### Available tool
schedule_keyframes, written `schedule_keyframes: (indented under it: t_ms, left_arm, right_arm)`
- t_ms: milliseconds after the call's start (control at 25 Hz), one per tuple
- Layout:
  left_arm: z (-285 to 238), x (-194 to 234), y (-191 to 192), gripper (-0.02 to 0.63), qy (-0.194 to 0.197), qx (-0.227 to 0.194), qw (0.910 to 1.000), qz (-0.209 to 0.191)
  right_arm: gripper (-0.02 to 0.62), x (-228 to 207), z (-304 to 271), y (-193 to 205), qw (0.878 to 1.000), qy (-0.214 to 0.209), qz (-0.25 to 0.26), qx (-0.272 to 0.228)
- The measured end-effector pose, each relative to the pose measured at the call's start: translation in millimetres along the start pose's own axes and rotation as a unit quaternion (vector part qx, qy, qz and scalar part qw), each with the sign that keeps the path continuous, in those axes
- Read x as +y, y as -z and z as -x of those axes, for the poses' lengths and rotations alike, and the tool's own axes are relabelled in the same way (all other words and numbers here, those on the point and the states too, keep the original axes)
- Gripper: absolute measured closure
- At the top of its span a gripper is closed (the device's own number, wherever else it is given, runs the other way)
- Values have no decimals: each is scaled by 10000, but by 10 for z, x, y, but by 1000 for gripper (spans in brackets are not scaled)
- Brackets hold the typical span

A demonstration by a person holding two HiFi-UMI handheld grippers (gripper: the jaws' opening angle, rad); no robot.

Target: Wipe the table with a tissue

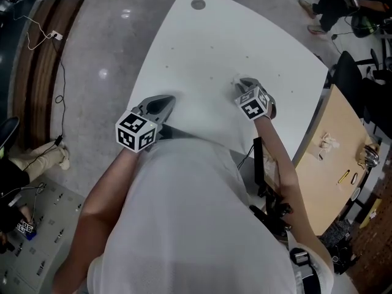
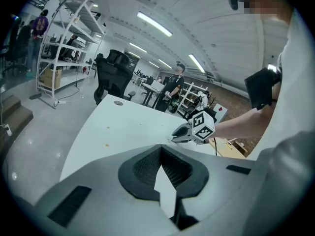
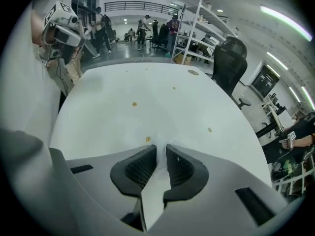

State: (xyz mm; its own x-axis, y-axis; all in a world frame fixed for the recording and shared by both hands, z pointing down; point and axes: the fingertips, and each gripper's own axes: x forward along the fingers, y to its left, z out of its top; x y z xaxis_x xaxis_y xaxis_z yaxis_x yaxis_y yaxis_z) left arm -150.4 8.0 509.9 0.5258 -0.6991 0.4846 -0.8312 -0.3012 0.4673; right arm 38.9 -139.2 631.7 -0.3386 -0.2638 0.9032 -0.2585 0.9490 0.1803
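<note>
The white table [image 1: 202,54] carries small orange spots [image 3: 134,103]. My right gripper [image 1: 241,82] points steeply down at the table's right part, shut on a small white tissue [image 1: 236,78]. In the right gripper view the tissue [image 3: 160,140] is pinched between the dark pads [image 3: 142,166] and pokes out at the tips, just beside one spot [image 3: 147,139]. My left gripper [image 1: 170,98] hovers over the near left edge of the table, its jaws meeting at the tips with nothing between them. The left gripper view shows the right gripper [image 2: 175,136] ahead over the tabletop.
A round cable hole [image 1: 198,4] sits at the table's far end. A wooden table [image 1: 334,158] with small items stands to the right. A black office chair [image 2: 114,73], metal shelves [image 2: 64,48] and people stand beyond the table. Grey floor lies to the left.
</note>
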Motion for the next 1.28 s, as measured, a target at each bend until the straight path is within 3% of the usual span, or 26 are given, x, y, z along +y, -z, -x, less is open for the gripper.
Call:
schedule_keyframes:
  t_ms: [400, 720, 840, 920, 960, 1040, 1080, 1120, 1280]
  left_arm:
    - [51, 107, 6, 598, 72, 50, 10000, -12]
    - [47, 148, -14, 598, 248, 76, 9996, -59]
    - [46, 186, -40, 598, 322, 73, 9994, -65]
    - [52, 219, -76, 598, 377, 58, 9992, -73]
    - [55, 245, -98, 598, 406, 52, 9991, -78]
    - [67, 306, -126, 598, 468, 62, 9988, -87]
    - [74, 333, -126, 598, 502, 78, 9987, -94]
    - [79, 354, -120, 598, 538, 98, 9984, -105]
    - [65, 409, -107, 598, 679, 132, 9975, -151]
  right_arm:
    - [534, 305, 3, -78, 9966, -792, 232, 13]
    - [534, 672, 55, -125, 9876, -1559, 135, 147]
    - [534, 897, 101, -126, 9783, -2051, -215, 183]
    - [534, 929, 195, -238, 9702, -2238, -888, -269]
    - [534, 824, 252, -308, 9638, -2112, -1480, -672]
    - [532, 457, 356, -332, 9371, -1497, -2835, -1383]
    - [534, 284, 392, -263, 9241, -1120, -3318, -1530]
    - [532, 166, 413, -161, 9195, -774, -3542, -1519]
    - [532, 126, 389, 48, 9426, -61, -3128, -1167]
